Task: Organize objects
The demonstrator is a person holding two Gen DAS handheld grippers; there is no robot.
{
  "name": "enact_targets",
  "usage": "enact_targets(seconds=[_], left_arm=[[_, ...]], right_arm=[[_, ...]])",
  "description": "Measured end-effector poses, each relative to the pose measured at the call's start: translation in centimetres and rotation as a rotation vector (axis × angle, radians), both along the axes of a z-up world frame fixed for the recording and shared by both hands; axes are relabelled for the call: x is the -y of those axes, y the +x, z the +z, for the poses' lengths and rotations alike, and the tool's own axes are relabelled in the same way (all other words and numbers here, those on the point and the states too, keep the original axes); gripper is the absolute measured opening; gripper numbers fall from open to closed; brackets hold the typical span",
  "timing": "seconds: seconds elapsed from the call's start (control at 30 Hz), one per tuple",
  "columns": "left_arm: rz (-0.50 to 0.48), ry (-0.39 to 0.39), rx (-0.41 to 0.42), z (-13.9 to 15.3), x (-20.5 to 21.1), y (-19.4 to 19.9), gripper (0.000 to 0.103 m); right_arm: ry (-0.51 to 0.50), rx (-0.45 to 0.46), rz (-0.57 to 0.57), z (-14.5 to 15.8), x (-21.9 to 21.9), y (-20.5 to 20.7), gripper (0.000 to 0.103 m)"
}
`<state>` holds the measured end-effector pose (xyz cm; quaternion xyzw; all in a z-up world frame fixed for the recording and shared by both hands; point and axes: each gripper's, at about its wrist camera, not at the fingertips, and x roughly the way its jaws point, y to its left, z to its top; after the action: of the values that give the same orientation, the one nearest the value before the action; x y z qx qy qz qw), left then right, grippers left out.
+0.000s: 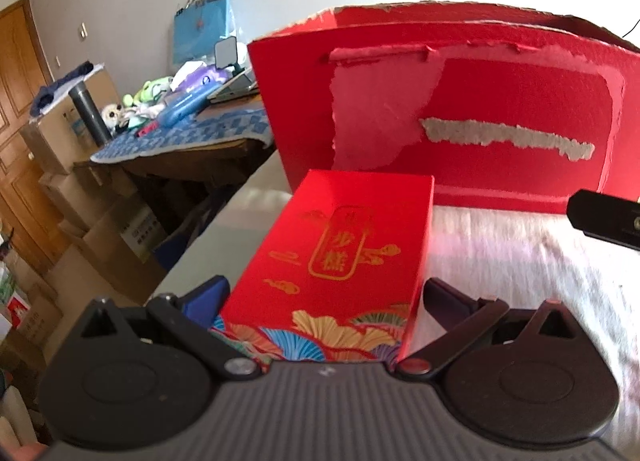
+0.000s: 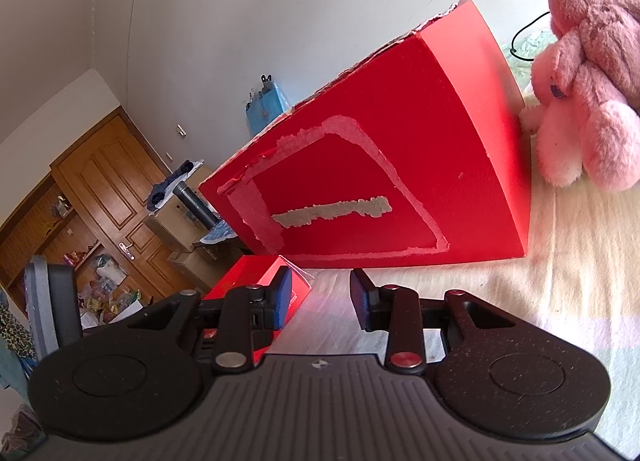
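Observation:
A small red gift box with gold lettering and fan patterns sits between the fingers of my left gripper. The jaws are wide and close on both its sides; real contact cannot be told. Behind it stands a large red carton with torn paper patches. In the right wrist view the same carton stands ahead, and the small red box lies at the left behind my left finger. My right gripper is open and empty above the white bed cover.
A pink plush toy sits right of the carton. The other gripper's black tip shows at the right edge. A cluttered table with a blue cloth, cardboard boxes and a wooden door lie off to the left.

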<state>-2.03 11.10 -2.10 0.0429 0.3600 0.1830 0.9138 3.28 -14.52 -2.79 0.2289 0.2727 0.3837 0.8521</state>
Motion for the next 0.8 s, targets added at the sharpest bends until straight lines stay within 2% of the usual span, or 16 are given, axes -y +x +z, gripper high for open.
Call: enact_targets(seconds=[0.13,0.23,0.3,0.43,0.67,0.8], left_arm=[[-0.027,-0.013,0.007,0.0,0.5,-0.2,0.096],[-0.082,-0.070,0.003,0.1,1.1,-0.2,0.086],[-0.120,-0.122,-0.004,0.0,1.5,-0.2,0.084],[-0.158,-0.101,0.004,-0.2,3.0,0.0,0.083],[-0.291,-0.148,0.026,0.2,5.0,-0.7,0.083],[-0.303,-0.116,0.031,0.1,5.9,-0.9,0.086]], right_arm=[[0.003,-0.002,0.017,0.0,-0.1,0.1,0.036],[0.014,-0.014,0.041,0.0,-0.2,0.4,0.036],[0.030,-0.031,0.052,-0.1,-0.1,0.5,0.036],[0.073,-0.086,0.063,-0.5,0.4,1.2,0.036],[0.148,-0.190,0.091,-1.3,1.3,2.2,0.037],[0.167,-0.234,0.089,-1.6,1.8,2.5,0.037]])
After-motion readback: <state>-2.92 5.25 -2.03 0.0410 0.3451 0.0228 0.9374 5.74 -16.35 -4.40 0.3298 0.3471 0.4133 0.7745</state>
